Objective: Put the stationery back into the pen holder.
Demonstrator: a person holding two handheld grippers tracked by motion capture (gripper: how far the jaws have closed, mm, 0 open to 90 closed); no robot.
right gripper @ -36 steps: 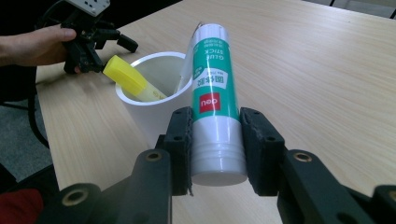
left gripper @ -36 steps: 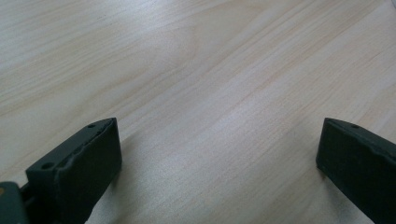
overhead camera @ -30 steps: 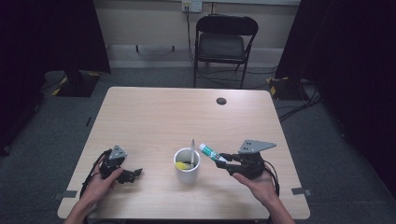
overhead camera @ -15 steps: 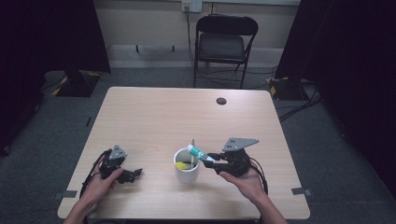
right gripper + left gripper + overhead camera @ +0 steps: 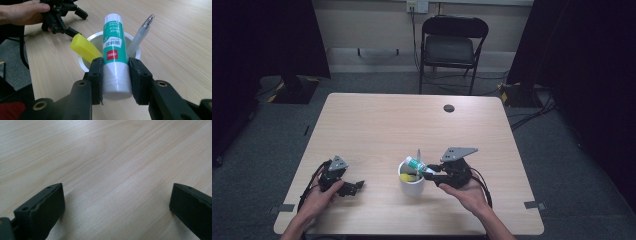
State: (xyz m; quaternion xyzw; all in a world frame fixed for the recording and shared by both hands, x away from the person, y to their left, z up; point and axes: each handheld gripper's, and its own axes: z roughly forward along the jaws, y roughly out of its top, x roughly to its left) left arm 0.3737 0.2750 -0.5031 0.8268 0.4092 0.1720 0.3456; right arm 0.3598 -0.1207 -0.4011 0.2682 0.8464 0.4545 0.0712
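A white cup [image 5: 411,185] stands near the table's front middle, holding a yellow item [image 5: 83,48] and a translucent pen [image 5: 140,35]. My right gripper [image 5: 115,67] is shut on a green-and-white glue stick [image 5: 113,45], held lying over the cup's rim [image 5: 86,65]; in the high view the glue stick [image 5: 416,164] points left above the cup, with the right gripper [image 5: 433,171] just right of it. My left gripper [image 5: 357,187] rests on the table at the front left, open, its fingers [image 5: 45,205] wide apart over bare wood.
The wooden table [image 5: 412,125] has a round dark cable hole [image 5: 448,108] at the back right. A black folding chair [image 5: 452,47] stands behind the table. In the right gripper view the other hand [image 5: 22,11] holds the left gripper beyond the cup.
My right gripper has carried the glue stick leftward, from right of the cup to over its rim. The left gripper has stayed put.
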